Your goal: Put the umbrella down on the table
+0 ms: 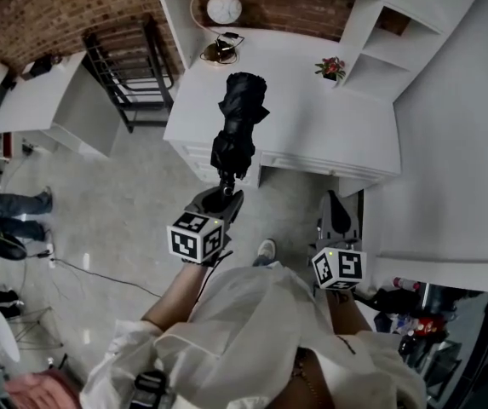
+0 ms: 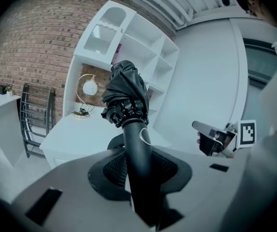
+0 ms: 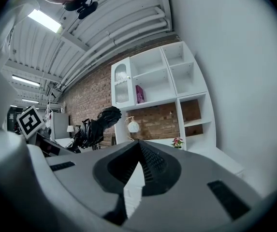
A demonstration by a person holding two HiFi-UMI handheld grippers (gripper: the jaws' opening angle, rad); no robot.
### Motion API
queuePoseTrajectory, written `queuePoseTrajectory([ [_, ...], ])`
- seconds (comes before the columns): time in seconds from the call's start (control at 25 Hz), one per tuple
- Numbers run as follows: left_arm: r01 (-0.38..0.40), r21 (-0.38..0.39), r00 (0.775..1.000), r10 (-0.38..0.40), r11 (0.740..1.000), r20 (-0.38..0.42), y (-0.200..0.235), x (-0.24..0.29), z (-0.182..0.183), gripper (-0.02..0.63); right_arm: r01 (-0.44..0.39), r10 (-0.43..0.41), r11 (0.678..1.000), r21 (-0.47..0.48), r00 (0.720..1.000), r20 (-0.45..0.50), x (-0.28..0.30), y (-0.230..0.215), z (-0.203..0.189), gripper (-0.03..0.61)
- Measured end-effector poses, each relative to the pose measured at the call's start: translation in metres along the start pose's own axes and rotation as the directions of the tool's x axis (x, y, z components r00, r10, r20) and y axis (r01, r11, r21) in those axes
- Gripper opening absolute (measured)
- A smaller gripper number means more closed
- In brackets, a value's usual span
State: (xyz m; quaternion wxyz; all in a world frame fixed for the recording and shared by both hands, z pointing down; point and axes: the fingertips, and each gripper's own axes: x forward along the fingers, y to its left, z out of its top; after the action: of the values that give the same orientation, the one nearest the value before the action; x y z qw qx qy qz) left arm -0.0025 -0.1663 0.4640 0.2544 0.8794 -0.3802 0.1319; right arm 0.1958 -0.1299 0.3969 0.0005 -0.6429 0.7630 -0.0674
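Note:
The black folded umbrella [image 1: 239, 122] sticks up and forward from my left gripper [image 1: 223, 196], which is shut on its handle. Its bunched canopy hangs in the air above the front part of the white table [image 1: 329, 135]. In the left gripper view the handle [image 2: 137, 158] runs up between the jaws to the canopy [image 2: 126, 98]. My right gripper [image 1: 337, 213] is held to the right, apart from the umbrella, shut with nothing in it. The right gripper view has its jaw tips [image 3: 139, 146] meeting, and the umbrella [image 3: 97, 127] off to the left.
On the table's far side stand a round clock in a gold hoop [image 1: 224, 8] and a small potted plant [image 1: 331, 68]. White shelving [image 1: 397, 24] rises at the right. A black metal rack [image 1: 133, 71] and another white table [image 1: 39, 100] stand left. A person's legs [image 1: 14, 204] show at the far left.

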Motion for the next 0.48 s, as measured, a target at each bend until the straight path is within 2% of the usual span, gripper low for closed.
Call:
queuePoseTrajectory([
  [0.24, -0.027, -0.011, 1.0, 0.026, 1.0, -0.017, -0.001, 0.052, 0.025, 0.12, -0.016, 0.016, 1.0, 0.017, 1.0, -0.017, 0.037, -0.047, 0.005, 0.017],
  [0.48, -0.047, -0.006, 0.999, 0.047, 0.999, -0.018, -0.004, 0.079, 0.035, 0.12, -0.038, 0.038, 0.999, 0.023, 0.999, -0.03, 0.059, -0.075, -0.001, 0.018],
])
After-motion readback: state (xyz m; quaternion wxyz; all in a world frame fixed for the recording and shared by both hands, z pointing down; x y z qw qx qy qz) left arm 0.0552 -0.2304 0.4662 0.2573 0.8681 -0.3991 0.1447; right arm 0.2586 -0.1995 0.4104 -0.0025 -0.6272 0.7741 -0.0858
